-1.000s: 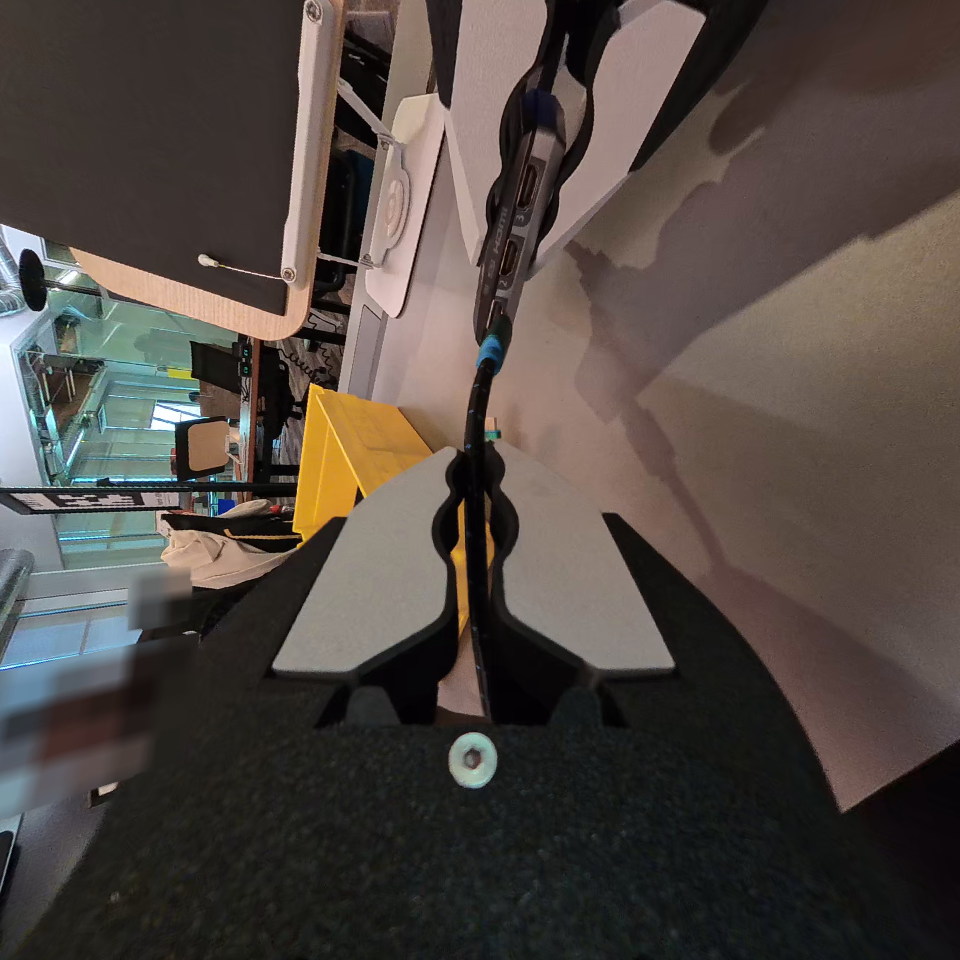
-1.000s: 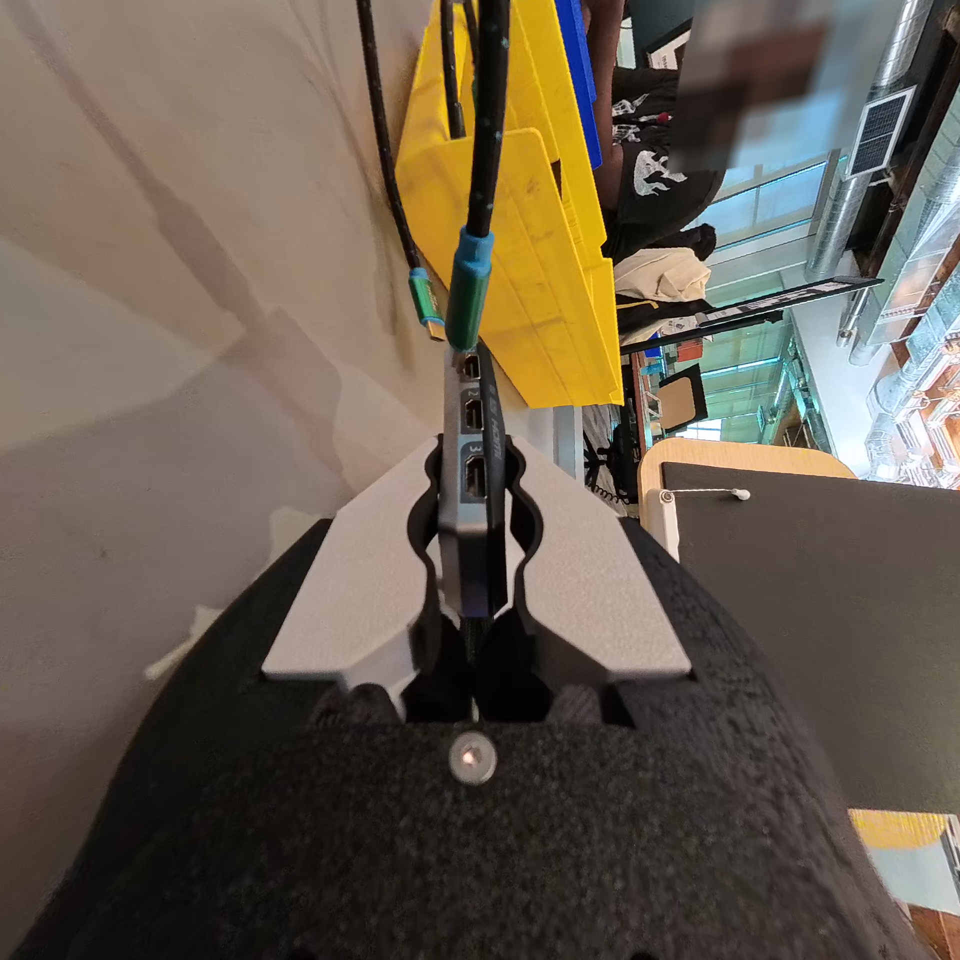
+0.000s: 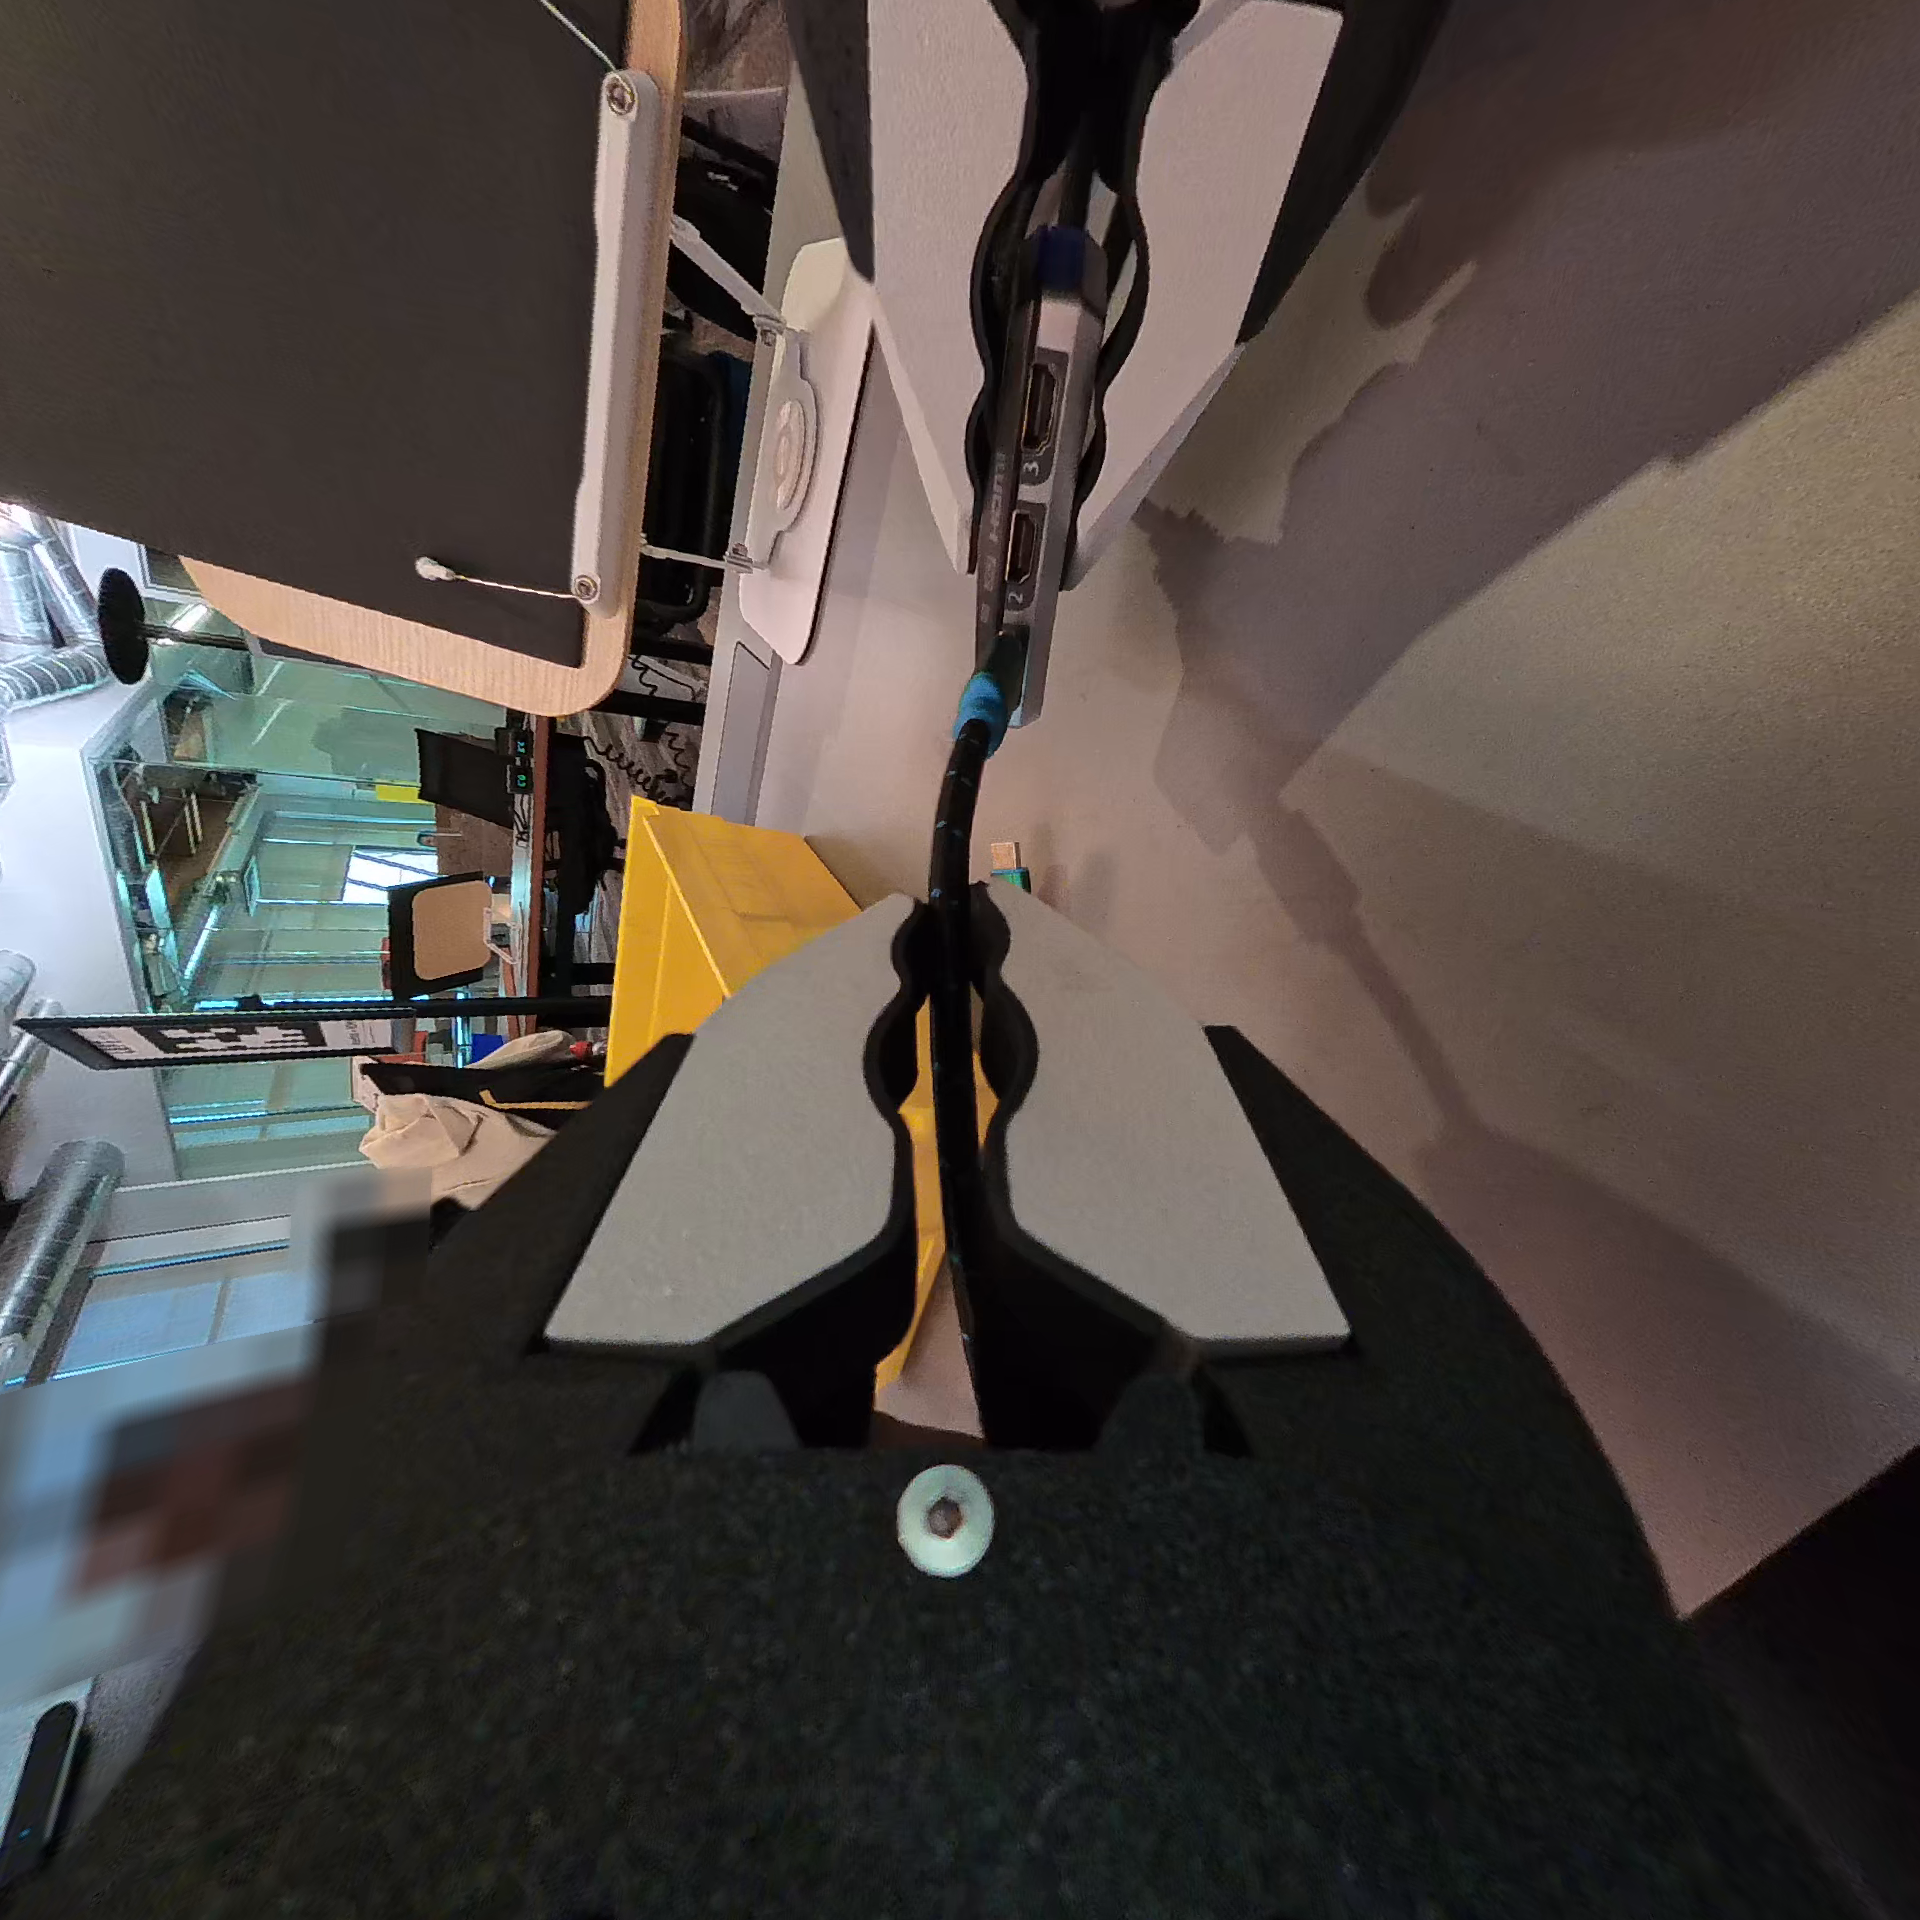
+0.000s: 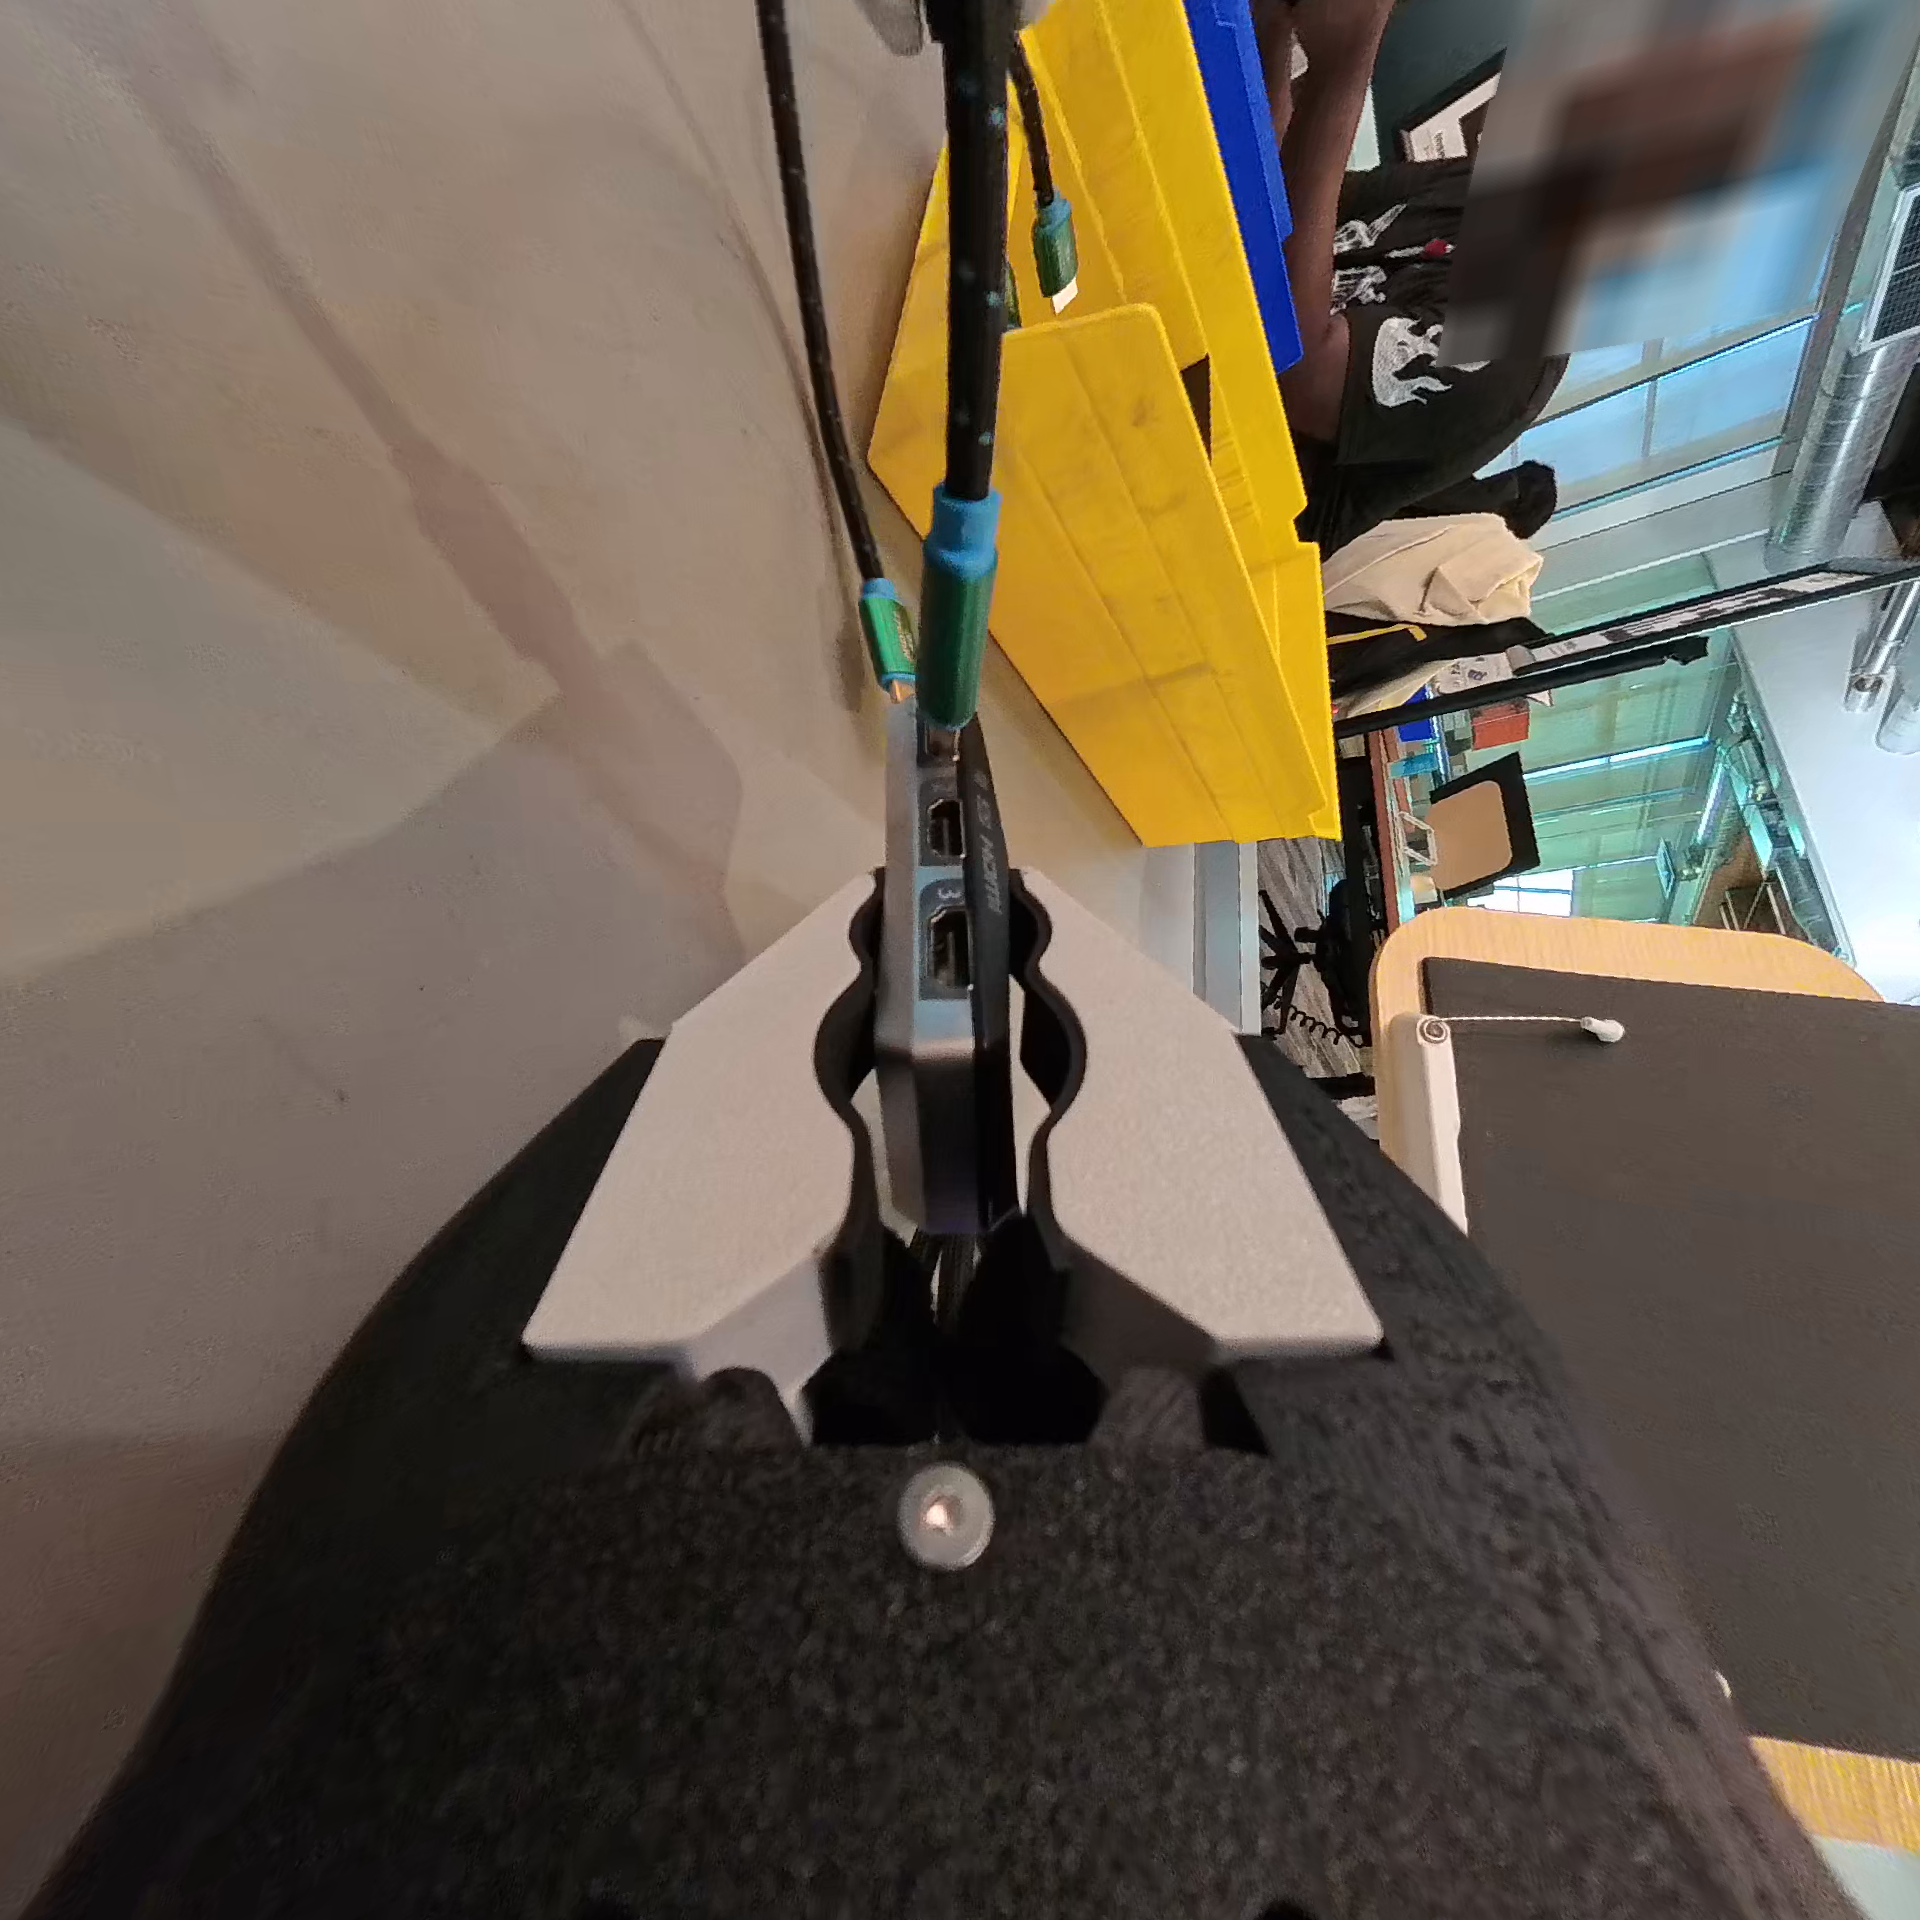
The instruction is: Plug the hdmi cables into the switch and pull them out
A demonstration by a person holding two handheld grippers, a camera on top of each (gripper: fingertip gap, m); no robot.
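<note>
Beige tabletop (image 4: 312,727), matte w/ faint scuffs, fills most of both views. On it, yellow plastic bins (image 4: 1143,582), ribbed, nested; a blue bin (image 4: 1247,156) behind them shows only from my right cam. Left cam sees just one yellow corner (image 3: 717,904).

My right gripper (image 4: 951,914): grainy black foam-like body, smooth grey wedge fingers w/ scalloped inner edges. It's clamped narrow on the HDMI switch (image 4: 920,1091), a slim grey metal bar, held on edge. Two empty ports face up near my fingertips. At its far end the green metal plug (image 4: 954,644) w/ blue collar sits in the end port; a bit of bare metal shows at the seam, so can't tell if fully seated.

My left gripper (image 3: 951,935), same build, is pinched on the braided black cable (image 3: 951,1039), blue-flecked, well back from the plug. Left cam shows the switch (image 3: 1023,540) from the other end, gripped by the right tool's fingers (image 3: 1195,312).

Only right cam shows a 2nd green plug (image 4: 885,639) lying loose just beside the switch end, and a 3rd, smaller one (image 4: 1055,249) hanging over the bins.
</note>
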